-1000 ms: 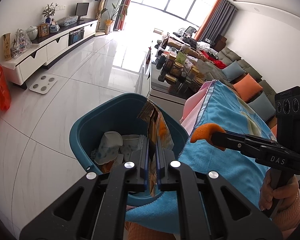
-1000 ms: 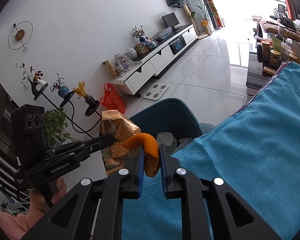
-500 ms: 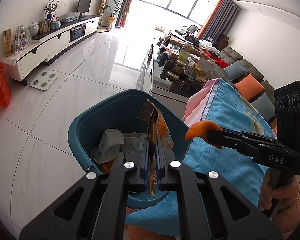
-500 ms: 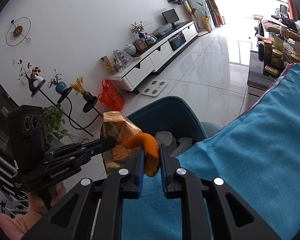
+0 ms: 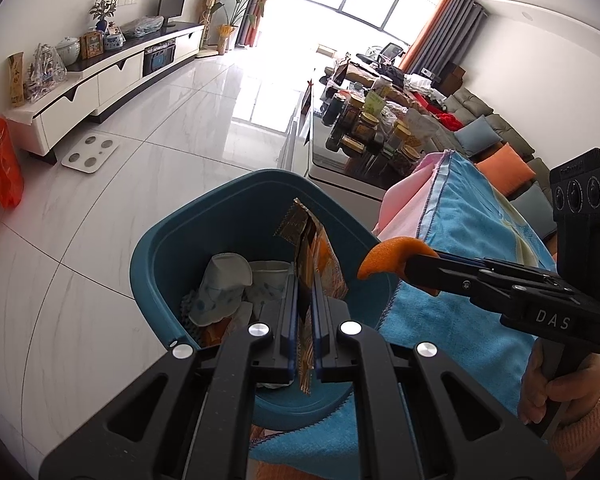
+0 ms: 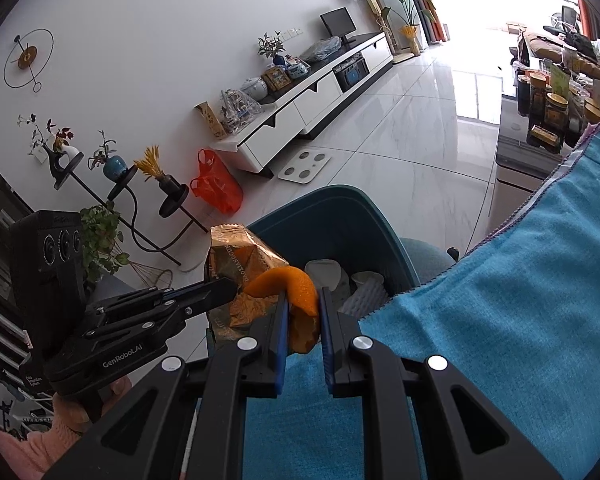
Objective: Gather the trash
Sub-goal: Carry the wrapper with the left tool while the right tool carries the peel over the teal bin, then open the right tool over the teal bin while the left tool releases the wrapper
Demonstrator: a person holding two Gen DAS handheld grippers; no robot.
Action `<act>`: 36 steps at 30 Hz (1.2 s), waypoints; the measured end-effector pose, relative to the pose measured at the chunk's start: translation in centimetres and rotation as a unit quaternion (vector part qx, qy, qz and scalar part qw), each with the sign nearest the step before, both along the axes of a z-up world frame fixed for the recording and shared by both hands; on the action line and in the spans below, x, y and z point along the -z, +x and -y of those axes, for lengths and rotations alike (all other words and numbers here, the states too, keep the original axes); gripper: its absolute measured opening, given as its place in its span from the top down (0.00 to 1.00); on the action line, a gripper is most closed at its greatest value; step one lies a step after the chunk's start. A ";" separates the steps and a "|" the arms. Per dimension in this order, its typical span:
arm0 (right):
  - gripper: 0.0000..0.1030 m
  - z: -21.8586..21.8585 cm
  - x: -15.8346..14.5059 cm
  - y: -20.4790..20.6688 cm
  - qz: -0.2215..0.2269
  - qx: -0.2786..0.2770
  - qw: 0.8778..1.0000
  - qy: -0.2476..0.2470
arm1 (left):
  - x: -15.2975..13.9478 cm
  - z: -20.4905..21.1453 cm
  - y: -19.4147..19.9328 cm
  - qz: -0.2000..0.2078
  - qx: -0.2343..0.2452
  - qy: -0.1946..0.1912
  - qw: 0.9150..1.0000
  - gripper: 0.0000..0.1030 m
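Two loads: left gripper (image 5: 305, 316) clamped on the wrapper (image 5: 314, 264); right gripper (image 6: 303, 320) clamped on the peel (image 6: 300, 300).
Place: wrapper above the bin (image 5: 204, 236); peel at its rim, beside the towel (image 6: 500, 320).
Risk: peel let go early likely lands on towel; the light wrapper may catch the rim.
Textures: crinkled foil, curled waxy rind, smooth plastic, nubby cloth.

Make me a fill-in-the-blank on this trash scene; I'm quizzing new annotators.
1. The left gripper is shut on a crinkled snack ____.
2. The right gripper pinches a piece of ____ peel between its jaws.
3. The bin below both grippers is coloured ____.
4. The cloth beside the bin is ____.

Missing words: wrapper; orange; teal; blue
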State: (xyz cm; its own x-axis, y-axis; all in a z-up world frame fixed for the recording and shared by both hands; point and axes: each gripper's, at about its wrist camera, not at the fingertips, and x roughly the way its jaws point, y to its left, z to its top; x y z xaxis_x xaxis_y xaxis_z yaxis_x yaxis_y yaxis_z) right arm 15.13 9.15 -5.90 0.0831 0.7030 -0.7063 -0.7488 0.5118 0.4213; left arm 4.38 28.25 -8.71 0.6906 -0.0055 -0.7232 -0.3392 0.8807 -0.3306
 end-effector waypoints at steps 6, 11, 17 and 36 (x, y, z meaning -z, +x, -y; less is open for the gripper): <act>0.87 -0.6 0.5 0.3 -0.004 0.001 1.000 -0.007 | 0.5 -0.2 0.4 -0.006 -0.002 -0.001 1.000 0.94; 0.86 -1.1 0.7 0.5 -0.005 0.003 1.000 -0.012 | 1.1 -0.3 0.7 -0.013 -0.004 -0.001 1.000 0.94; 0.86 -2.0 1.1 0.6 -0.003 0.003 1.000 -0.021 | 1.9 -0.4 1.3 -0.022 -0.006 0.002 1.000 0.94; 0.69 0.2 -0.1 0.6 0.002 0.023 1.000 0.008 | 2.2 -0.3 1.3 0.003 -0.005 0.005 1.000 0.58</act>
